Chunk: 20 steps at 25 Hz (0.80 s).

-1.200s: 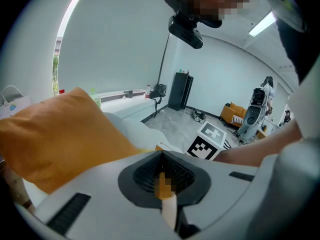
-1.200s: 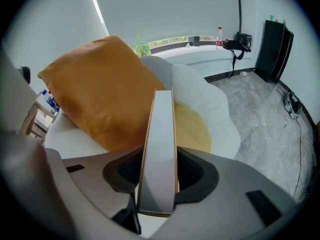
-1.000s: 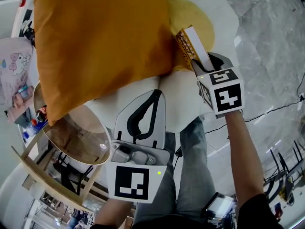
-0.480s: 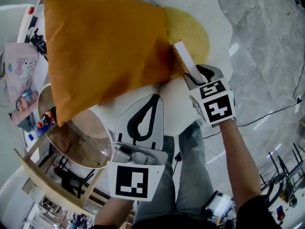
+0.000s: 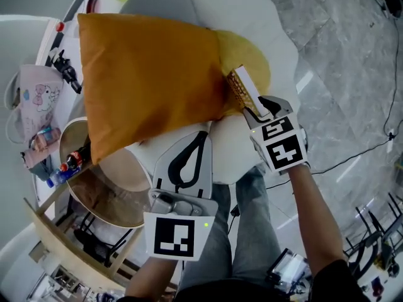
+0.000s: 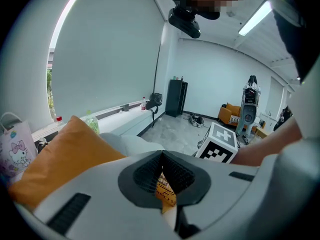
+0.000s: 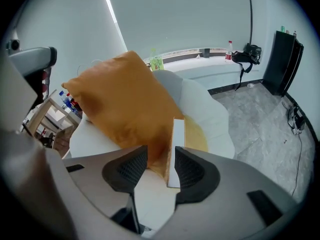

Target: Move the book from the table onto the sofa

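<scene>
The book (image 5: pixel 244 92) has a yellow printed cover and a white page edge. It stands on edge on the white sofa (image 5: pixel 239 11), leaning against the corner of the big orange cushion (image 5: pixel 151 80). My right gripper (image 5: pixel 263 109) points down at the book's near end. In the right gripper view the book (image 7: pixel 176 144) lies between the jaws of the right gripper (image 7: pixel 161 151), close to the right-hand pad, with a gap on the other side. My left gripper (image 5: pixel 204 134) hovers over the sofa's front, shut and empty. The book (image 6: pixel 165 194) shows just beyond the left gripper's (image 6: pixel 161 154) touching tips.
A round yellow pad (image 5: pixel 252 55) lies under the book on the sofa. A round glass-topped table (image 5: pixel 101 194) with bottles (image 5: pixel 66 165) stands to the left. Near it are a cartoon-print bag (image 5: pixel 34 99) and a wooden frame (image 5: pixel 56 238). A cable (image 5: pixel 352 150) crosses the marble floor.
Both grippers have risen, and the sofa and cushion look smaller in the head view. The book still leans at the cushion's corner beside the right gripper.
</scene>
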Each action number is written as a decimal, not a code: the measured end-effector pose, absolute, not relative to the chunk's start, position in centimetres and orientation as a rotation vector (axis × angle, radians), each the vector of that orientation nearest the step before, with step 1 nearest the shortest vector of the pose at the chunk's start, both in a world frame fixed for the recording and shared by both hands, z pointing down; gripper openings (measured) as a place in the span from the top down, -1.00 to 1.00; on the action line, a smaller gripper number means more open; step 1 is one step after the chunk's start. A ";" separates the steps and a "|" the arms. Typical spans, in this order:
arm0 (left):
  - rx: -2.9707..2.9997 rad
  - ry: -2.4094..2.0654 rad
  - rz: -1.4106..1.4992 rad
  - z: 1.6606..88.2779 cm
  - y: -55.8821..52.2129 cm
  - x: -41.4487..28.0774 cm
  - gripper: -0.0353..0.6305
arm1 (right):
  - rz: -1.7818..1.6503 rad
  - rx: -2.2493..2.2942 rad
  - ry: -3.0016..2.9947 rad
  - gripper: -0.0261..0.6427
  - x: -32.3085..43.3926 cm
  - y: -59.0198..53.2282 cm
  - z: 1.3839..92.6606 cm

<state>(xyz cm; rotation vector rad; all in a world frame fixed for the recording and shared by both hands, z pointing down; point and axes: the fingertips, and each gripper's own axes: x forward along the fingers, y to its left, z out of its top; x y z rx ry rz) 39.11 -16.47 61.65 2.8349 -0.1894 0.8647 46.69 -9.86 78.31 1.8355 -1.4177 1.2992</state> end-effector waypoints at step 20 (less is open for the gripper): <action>3.027 -0.136 0.701 44.3 -13.6 40.0 0.88 | 1.071 2.103 -1.361 0.45 50.4 0.4 53.4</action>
